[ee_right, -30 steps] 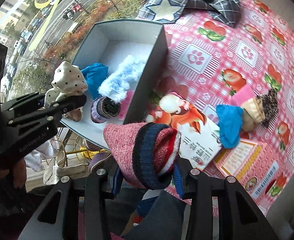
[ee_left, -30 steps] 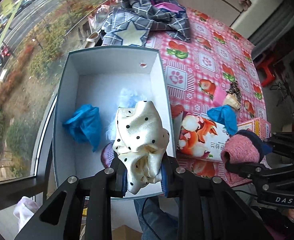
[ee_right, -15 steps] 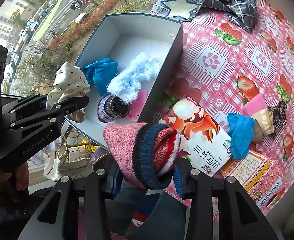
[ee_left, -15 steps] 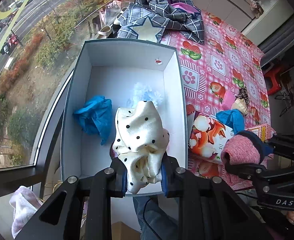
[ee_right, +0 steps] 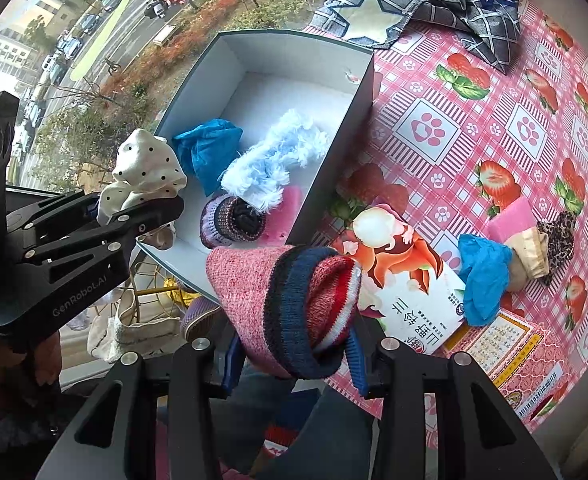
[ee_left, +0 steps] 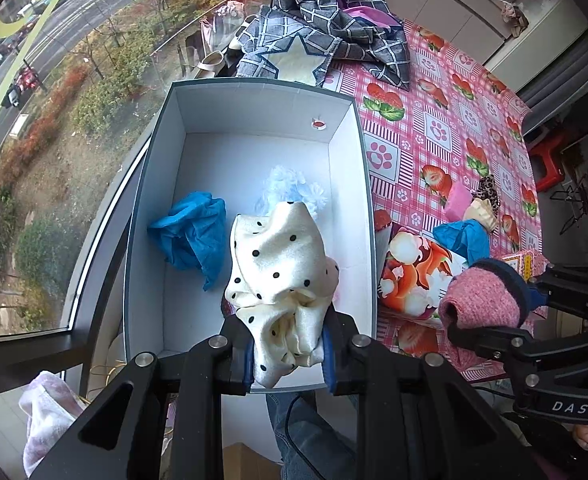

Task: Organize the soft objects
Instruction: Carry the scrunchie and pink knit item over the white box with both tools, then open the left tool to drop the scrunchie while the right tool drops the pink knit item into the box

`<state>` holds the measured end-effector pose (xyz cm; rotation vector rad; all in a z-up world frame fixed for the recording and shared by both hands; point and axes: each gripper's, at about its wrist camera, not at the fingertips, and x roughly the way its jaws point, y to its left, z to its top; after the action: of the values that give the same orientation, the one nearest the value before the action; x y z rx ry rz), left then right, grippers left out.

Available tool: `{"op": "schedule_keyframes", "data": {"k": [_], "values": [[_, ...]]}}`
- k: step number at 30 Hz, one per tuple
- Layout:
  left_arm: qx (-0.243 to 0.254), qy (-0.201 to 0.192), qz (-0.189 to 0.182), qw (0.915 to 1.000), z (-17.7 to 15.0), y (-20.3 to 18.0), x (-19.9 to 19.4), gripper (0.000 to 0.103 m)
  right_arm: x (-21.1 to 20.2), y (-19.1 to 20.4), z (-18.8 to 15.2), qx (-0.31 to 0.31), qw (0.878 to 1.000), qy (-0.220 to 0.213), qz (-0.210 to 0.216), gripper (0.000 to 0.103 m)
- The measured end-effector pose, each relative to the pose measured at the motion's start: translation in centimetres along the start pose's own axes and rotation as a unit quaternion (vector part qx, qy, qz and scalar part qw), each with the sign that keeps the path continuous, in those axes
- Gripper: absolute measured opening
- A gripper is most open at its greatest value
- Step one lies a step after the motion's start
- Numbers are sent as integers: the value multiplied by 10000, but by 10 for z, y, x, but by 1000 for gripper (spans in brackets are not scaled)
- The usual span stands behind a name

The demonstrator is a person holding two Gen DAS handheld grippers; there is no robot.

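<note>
In the left wrist view the polka-dot cloth (ee_left: 280, 280) covers most of the fluffy pale-blue piece (ee_left: 294, 186) and all but a dark sliver of the knitted thing below it in the box (ee_left: 350, 168). The pink knitted sock (ee_right: 290, 300) hides part of the printed packet (ee_right: 410, 280) in the right wrist view. The print on that packet is too distorted to read. The bench (ee_right: 494, 128) runs off the picture's edge. A pale bundle (ee_left: 50, 416) at lower left may be cloth; it is cut off.

Satiny polka-dot cloth (ee_left: 282, 276), coarse knitted sock (ee_right: 294, 304), matt cardboard box (ee_left: 254, 96)
</note>
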<state>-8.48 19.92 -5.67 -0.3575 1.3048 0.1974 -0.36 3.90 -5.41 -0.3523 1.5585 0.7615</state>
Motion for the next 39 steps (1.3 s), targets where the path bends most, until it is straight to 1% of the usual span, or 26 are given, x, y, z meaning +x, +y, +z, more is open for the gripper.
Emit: {"op": "schedule_keyframes", "data": {"k": [21, 30, 39], "values": [[-94, 11, 21, 10000, 3, 7, 1, 27, 0, 4, 7, -52, 10000, -19, 6, 43], [-310, -31, 43, 9995, 12, 20, 0, 27, -3, 6, 27, -74, 9999, -127, 21, 43], [-426, 45, 168, 9989, 28, 27, 11, 28, 1, 11, 63, -25, 9996, -225, 138, 43]]}}
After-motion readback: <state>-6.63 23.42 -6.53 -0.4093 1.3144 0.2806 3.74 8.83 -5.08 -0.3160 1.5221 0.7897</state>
